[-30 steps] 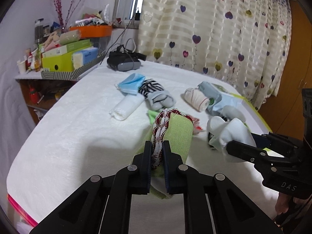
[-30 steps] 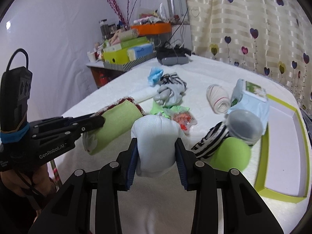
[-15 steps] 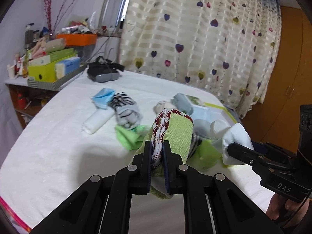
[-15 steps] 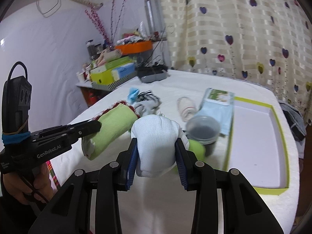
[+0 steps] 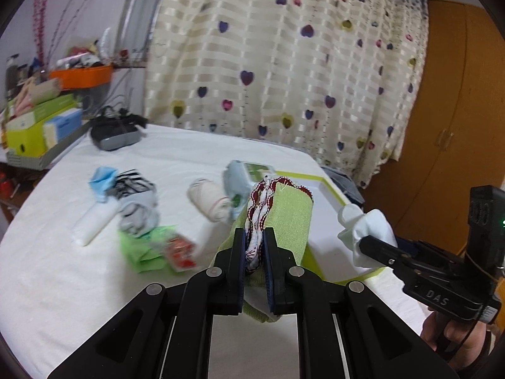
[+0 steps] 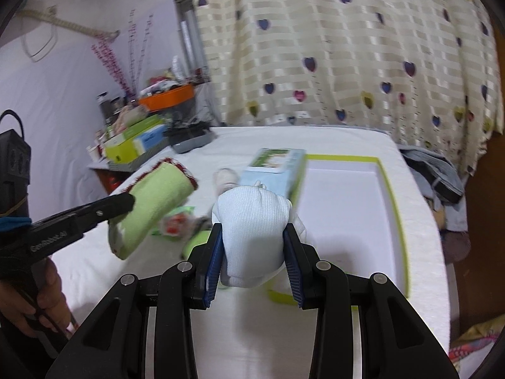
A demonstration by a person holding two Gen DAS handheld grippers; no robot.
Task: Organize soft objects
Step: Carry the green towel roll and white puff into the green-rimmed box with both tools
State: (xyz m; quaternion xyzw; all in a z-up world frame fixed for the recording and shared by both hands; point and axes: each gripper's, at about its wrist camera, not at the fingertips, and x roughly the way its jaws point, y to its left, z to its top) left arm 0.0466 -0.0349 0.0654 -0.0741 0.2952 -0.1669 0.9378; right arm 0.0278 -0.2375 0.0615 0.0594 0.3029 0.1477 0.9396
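My left gripper [image 5: 255, 246] is shut on the red-and-white trimmed edge of a rolled green cloth [image 5: 285, 218], held above the white bed; the same green cloth [image 6: 154, 202] shows at the left of the right wrist view. My right gripper [image 6: 252, 246] is shut on a pale blue sock bundle [image 6: 254, 221], which also shows as the sock bundle [image 5: 367, 230] at the right of the left wrist view. Just beyond both lies a shallow white tray with a green rim [image 6: 386, 183]. A pale blue packet [image 6: 277, 167] rests at the tray's left edge.
On the bed [image 5: 79, 278] lie a cream roll [image 5: 210, 200], striped and grey socks [image 5: 135, 202], a white roll [image 5: 94, 224], a blue mask [image 5: 102, 181] and green wrappers [image 5: 151, 249]. A black device [image 5: 115, 131] sits farther back. Boxes [image 5: 38, 126] crowd a side shelf. Curtains hang behind.
Both grippers have carried their loads to the right, toward the green-rimmed tray, and slightly up. The loose items on the bed have slid to the left in both views. Neither grip has changed.
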